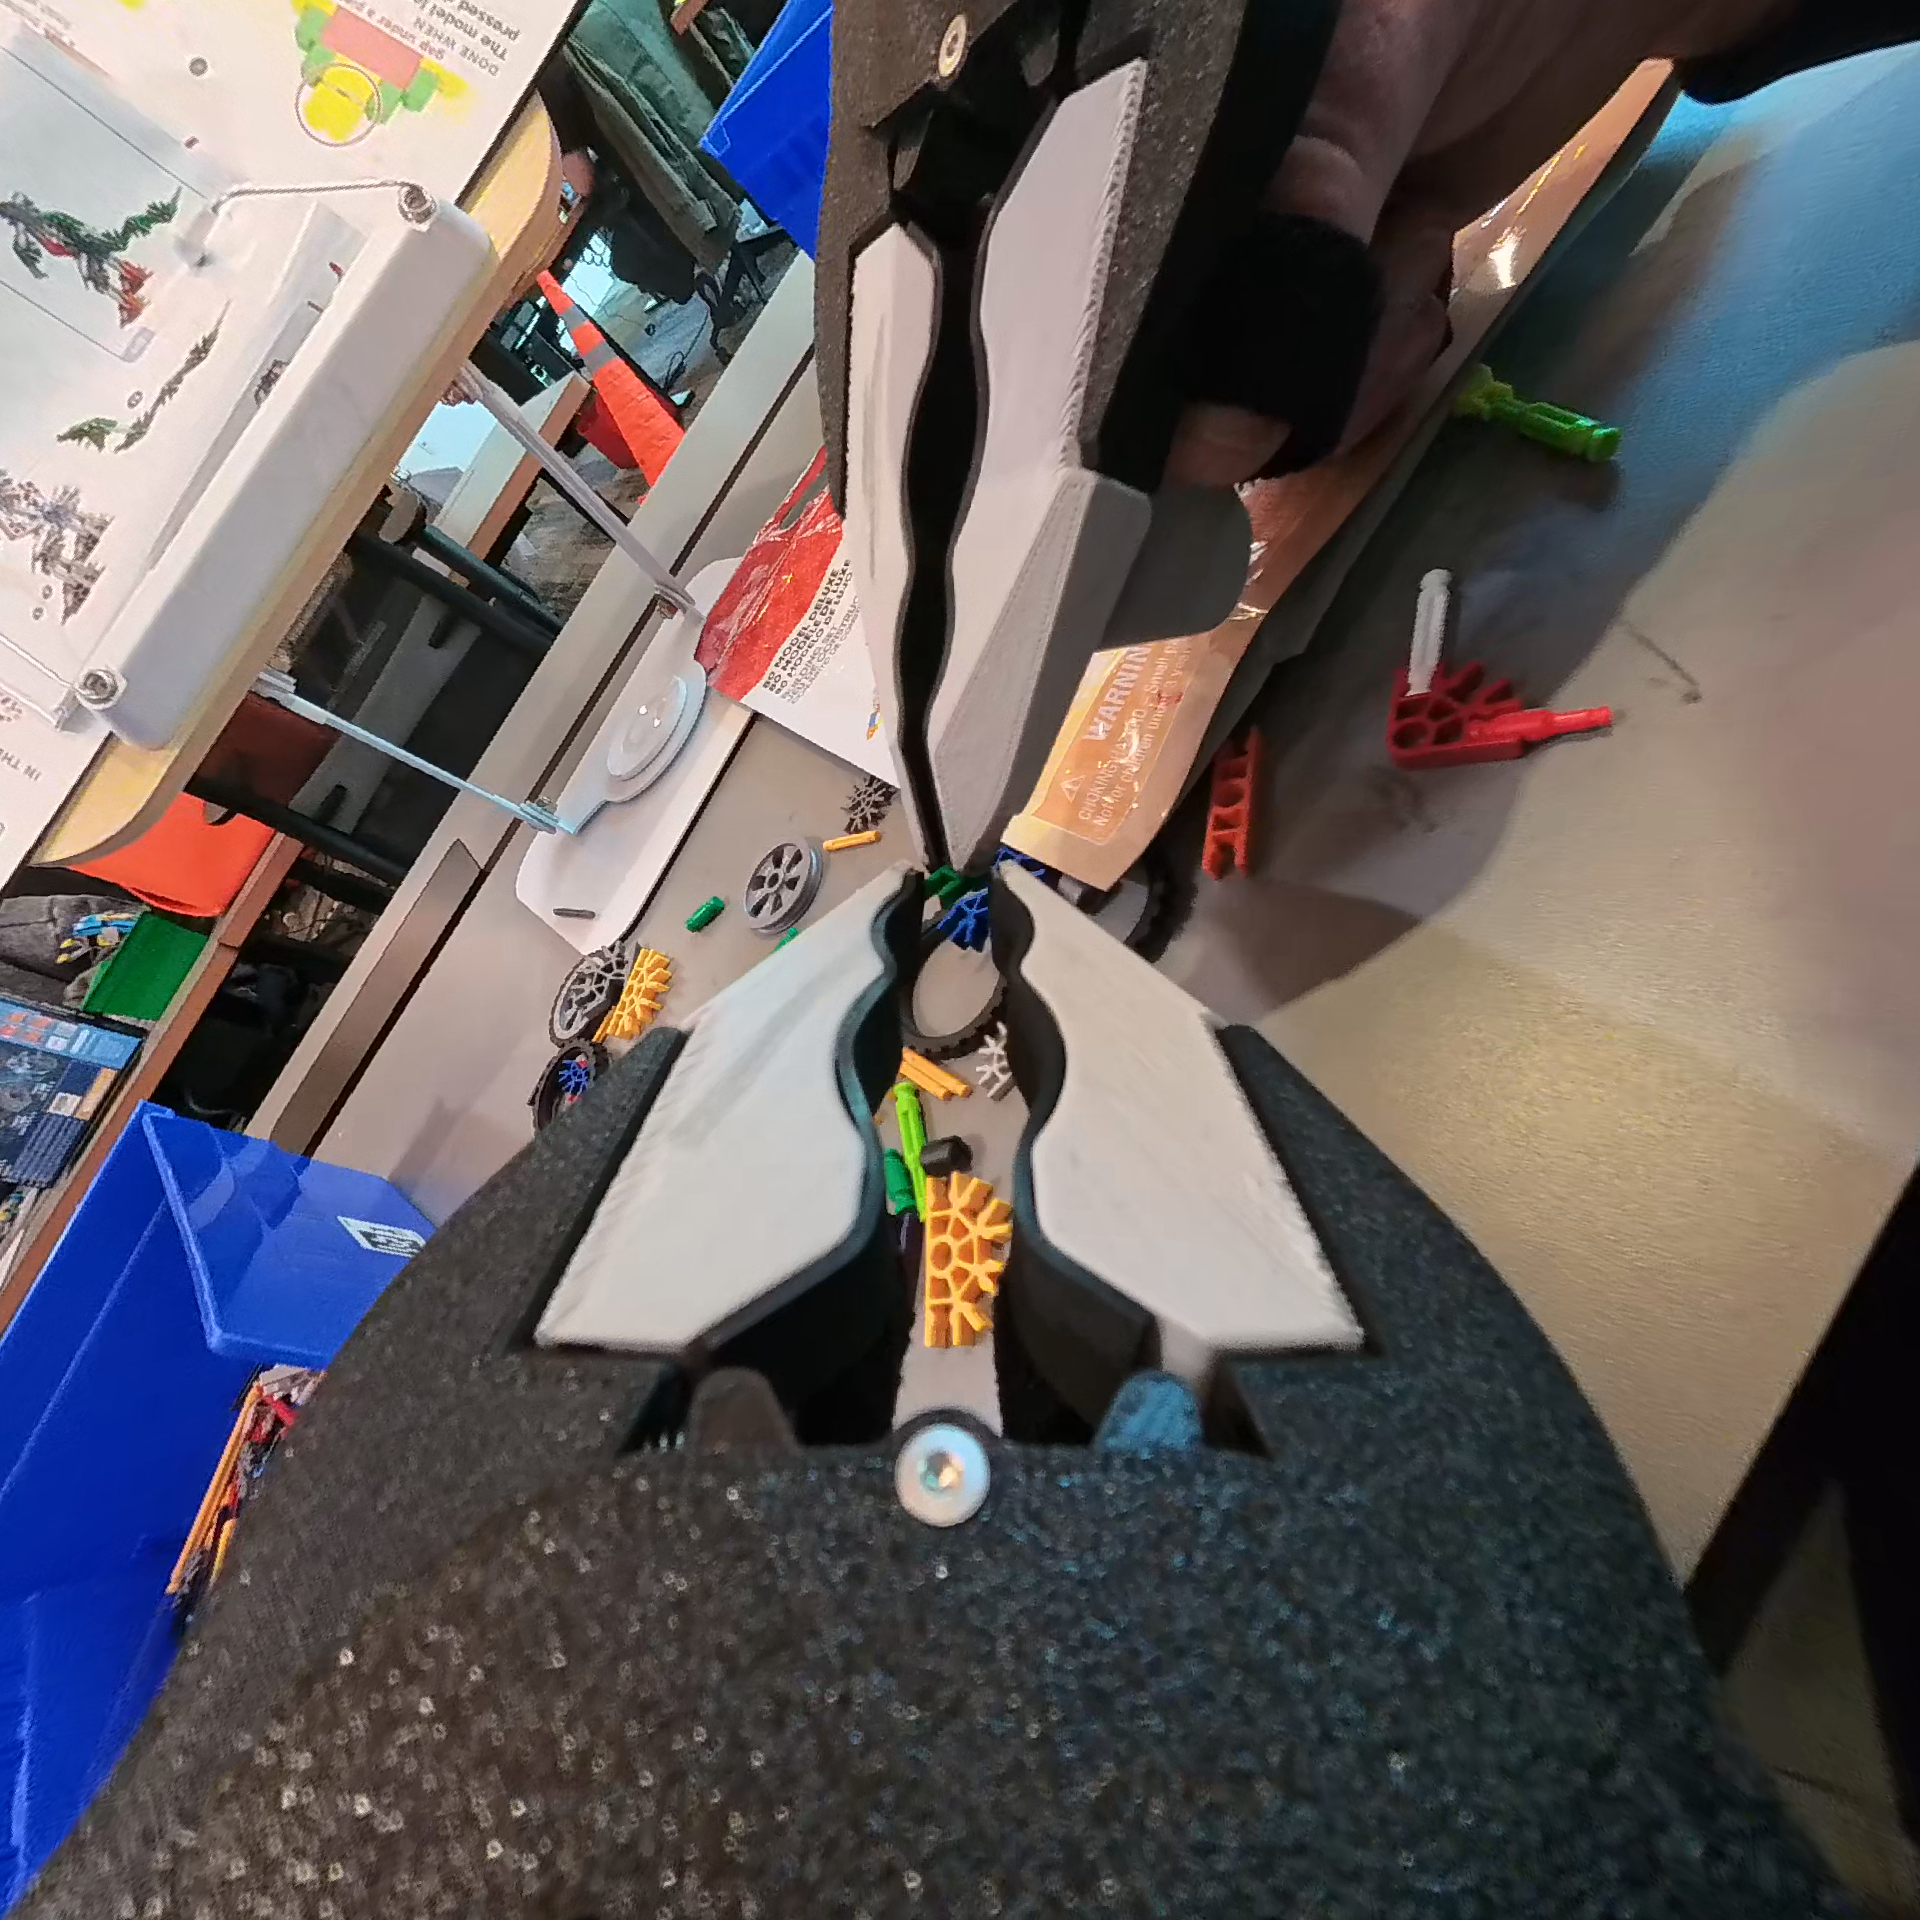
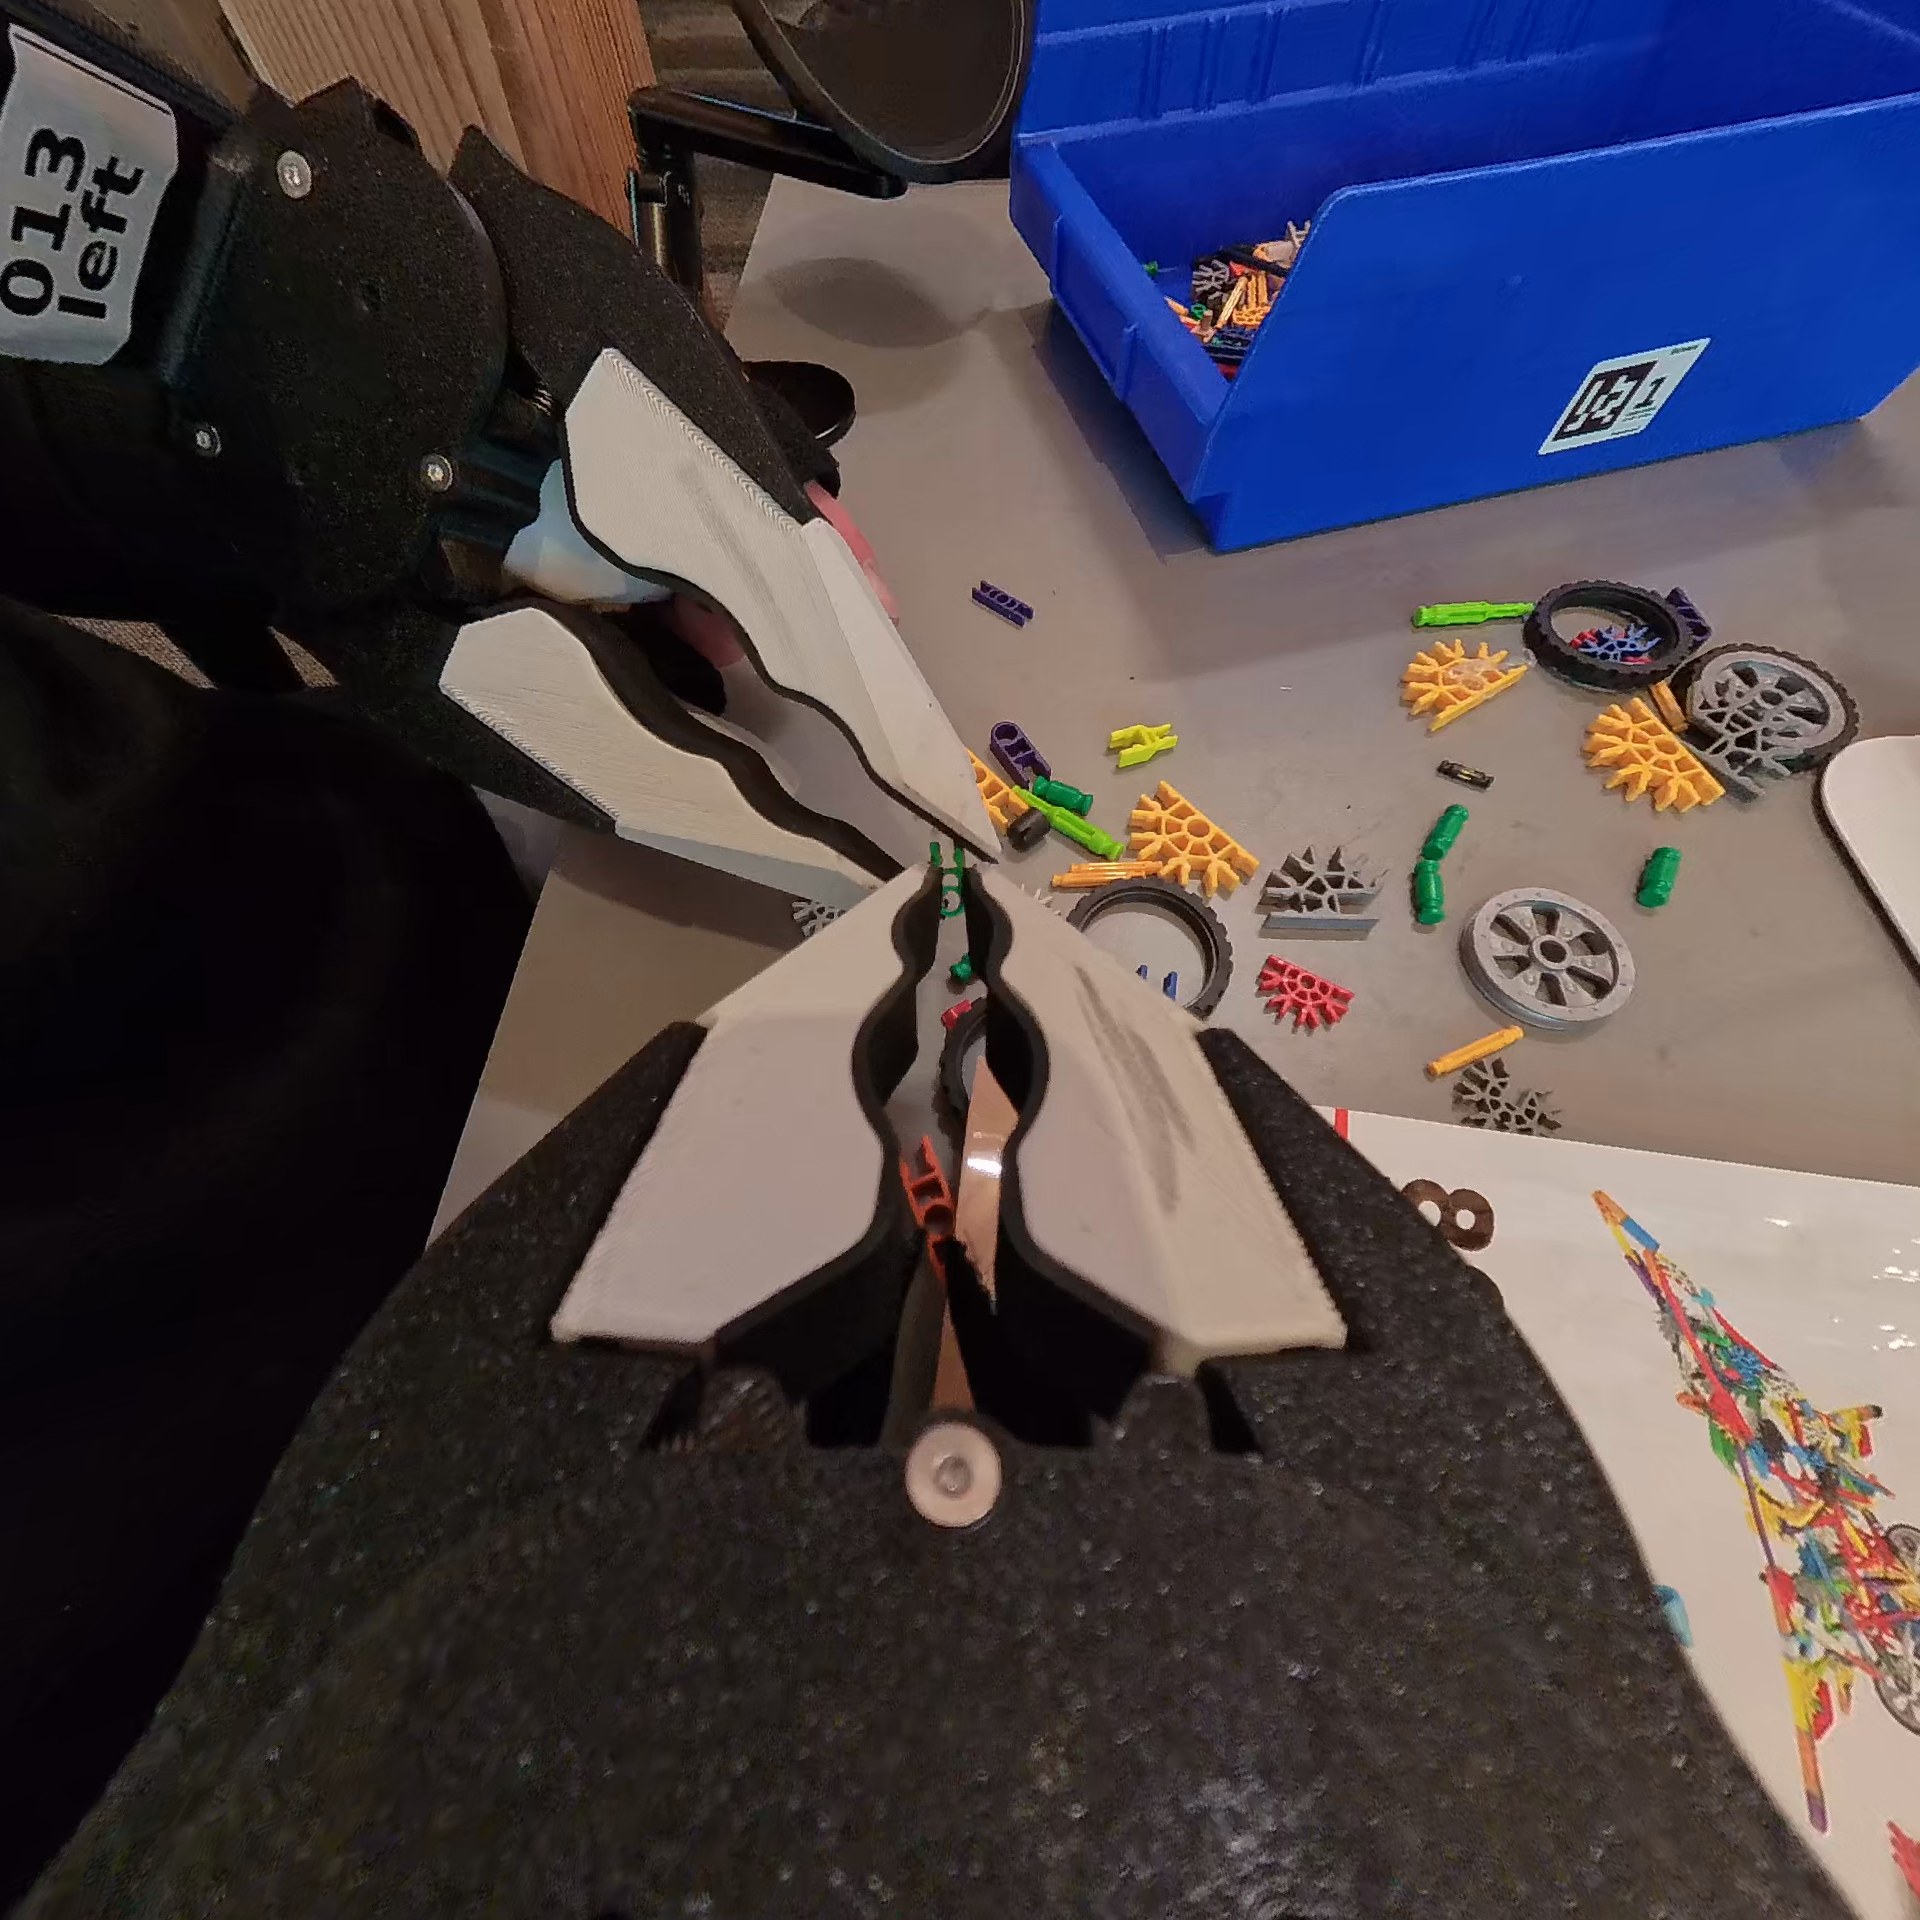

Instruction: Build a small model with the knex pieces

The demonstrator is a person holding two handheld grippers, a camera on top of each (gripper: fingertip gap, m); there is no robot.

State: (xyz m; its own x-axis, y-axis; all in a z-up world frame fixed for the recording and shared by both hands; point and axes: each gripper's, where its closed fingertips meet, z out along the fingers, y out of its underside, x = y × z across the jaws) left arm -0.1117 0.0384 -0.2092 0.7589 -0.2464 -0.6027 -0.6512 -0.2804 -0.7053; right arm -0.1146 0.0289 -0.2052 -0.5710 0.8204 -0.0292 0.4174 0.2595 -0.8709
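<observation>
My right gripper (image 2: 956,883) is shut on a small green connector piece (image 2: 951,888) and holds it above the grey table (image 2: 1299,644). My left gripper (image 1: 954,878) is open. Its two tips flank the green piece (image 1: 940,883) and the tip of the right gripper (image 1: 956,854), which comes in from the top of the left wrist view with a hand on it. In the right wrist view the left gripper (image 2: 935,857) comes in from the upper left and meets my right tips nose to nose. I cannot tell whether the left pads touch the piece.
Loose building pieces lie on the table below: yellow connectors (image 2: 1190,836), a black tyre (image 2: 1148,935), grey wheels (image 2: 1545,956), green rods (image 2: 1429,888). A blue bin (image 2: 1455,312) of parts stands behind, an instruction sheet (image 2: 1662,1455) lies right, and a red connector with rods (image 1: 1455,717) lies apart. The grippers are tip to tip, or close to it.
</observation>
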